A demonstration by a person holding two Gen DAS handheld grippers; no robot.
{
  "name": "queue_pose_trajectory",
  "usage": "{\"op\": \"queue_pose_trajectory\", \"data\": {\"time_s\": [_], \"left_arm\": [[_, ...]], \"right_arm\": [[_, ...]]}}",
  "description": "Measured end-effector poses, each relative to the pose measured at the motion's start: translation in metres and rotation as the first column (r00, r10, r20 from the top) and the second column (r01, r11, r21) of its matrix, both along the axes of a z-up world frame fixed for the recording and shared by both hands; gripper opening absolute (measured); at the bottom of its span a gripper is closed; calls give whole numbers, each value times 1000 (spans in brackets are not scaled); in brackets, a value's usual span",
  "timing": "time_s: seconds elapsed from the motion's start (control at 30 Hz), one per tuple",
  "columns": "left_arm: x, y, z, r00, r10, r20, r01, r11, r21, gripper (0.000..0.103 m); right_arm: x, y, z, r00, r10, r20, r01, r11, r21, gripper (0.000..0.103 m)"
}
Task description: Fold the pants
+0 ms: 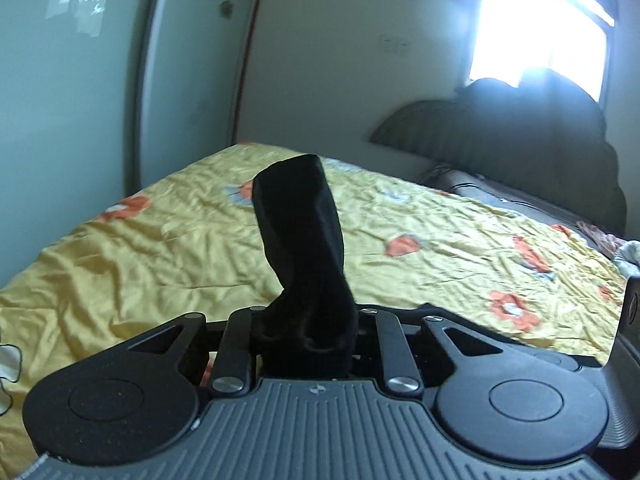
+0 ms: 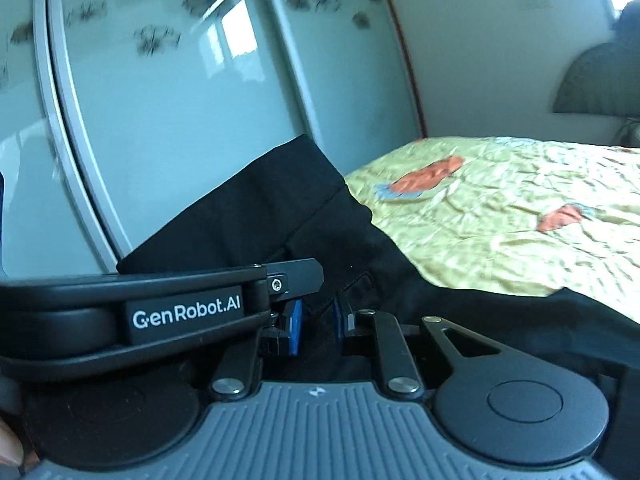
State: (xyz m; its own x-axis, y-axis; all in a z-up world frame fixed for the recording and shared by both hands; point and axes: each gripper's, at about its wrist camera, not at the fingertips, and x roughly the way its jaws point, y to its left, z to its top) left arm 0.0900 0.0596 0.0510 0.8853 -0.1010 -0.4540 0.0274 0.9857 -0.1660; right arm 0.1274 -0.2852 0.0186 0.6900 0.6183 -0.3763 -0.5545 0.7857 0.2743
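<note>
The black pants (image 1: pixel 300 240) stand up as a bunched strip out of my left gripper (image 1: pixel 304 336), which is shut on them; the cloth hides its pads. In the right wrist view the pants (image 2: pixel 248 216) spread from the jaws to the left and trail right along the bed's near edge. My right gripper (image 2: pixel 318 324) is shut on a fold of that cloth, pinched between its blue pads (image 2: pixel 295 328). The left gripper's housing (image 2: pixel 188 316), marked GenRobot.AI, crosses just left of the right jaws, very close to them.
A yellow bedspread (image 1: pixel 160 248) with orange flowers covers the bed. A dark padded headboard (image 1: pixel 520 140) and a bright window (image 1: pixel 540 24) lie at the far right. Pale green wardrobe doors (image 2: pixel 180 120) stand beside the bed. A person's fingertip (image 2: pixel 8 452) shows at the corner.
</note>
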Motion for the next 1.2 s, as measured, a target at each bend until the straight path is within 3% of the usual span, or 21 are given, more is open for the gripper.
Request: {"op": "queue_pose_trajectory", "data": {"time_s": [0.23, 0.53, 1.2], "left_arm": [[-12, -42, 10, 997, -62, 36, 61, 997, 36, 19], [-18, -105, 15, 983, -168, 73, 159, 980, 115, 20], [-39, -226, -6, 908, -415, 45, 398, 893, 213, 20]], "right_arm": [[-20, -40, 6, 998, -61, 35, 58, 994, 88, 16], [-48, -96, 14, 985, -155, 78, 144, 981, 133, 17], [-94, -203, -7, 923, -381, 47, 366, 911, 189, 17]]}}
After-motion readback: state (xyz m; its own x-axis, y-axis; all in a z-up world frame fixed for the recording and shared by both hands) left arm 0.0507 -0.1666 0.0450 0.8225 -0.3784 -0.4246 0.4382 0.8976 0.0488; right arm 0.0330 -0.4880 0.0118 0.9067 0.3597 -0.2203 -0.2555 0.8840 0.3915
